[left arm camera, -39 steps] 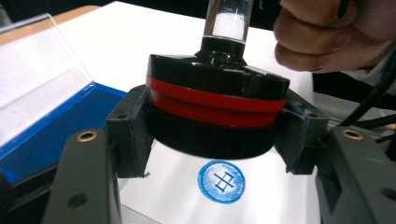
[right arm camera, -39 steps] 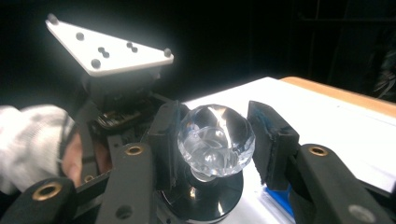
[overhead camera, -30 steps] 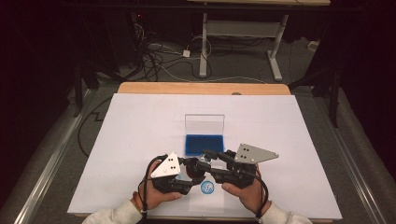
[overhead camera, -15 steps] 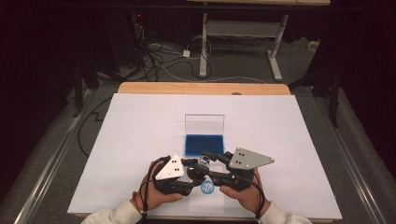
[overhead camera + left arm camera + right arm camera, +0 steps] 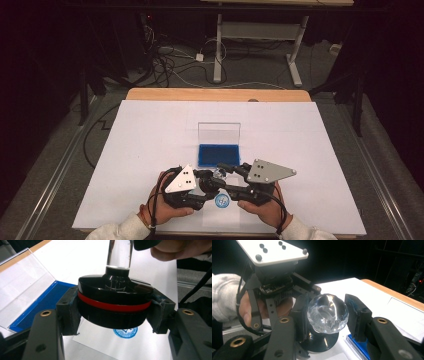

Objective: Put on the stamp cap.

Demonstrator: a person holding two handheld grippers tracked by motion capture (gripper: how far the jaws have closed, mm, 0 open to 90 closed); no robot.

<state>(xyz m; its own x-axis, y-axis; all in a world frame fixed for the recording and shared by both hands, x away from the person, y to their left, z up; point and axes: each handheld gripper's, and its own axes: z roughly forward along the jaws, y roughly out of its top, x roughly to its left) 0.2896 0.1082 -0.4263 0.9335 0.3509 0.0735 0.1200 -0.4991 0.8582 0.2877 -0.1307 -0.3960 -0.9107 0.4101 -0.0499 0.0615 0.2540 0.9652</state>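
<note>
Stamp [image 5: 115,303], grippers: same places as before.

The stamp's [image 5: 115,306] clear handle [image 5: 119,252] is cut off by the top edge

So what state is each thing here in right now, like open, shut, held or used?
Stamp: lifted above the paper, gripped by its black base and clear knob.
Left gripper: jaws shut on the stamp's base.
Right gripper: jaws about the clear knob, one pad touching; the other looks slightly off.
Ink pad case: open, clear lid upright.
Paper: carries one round blue print.
</note>
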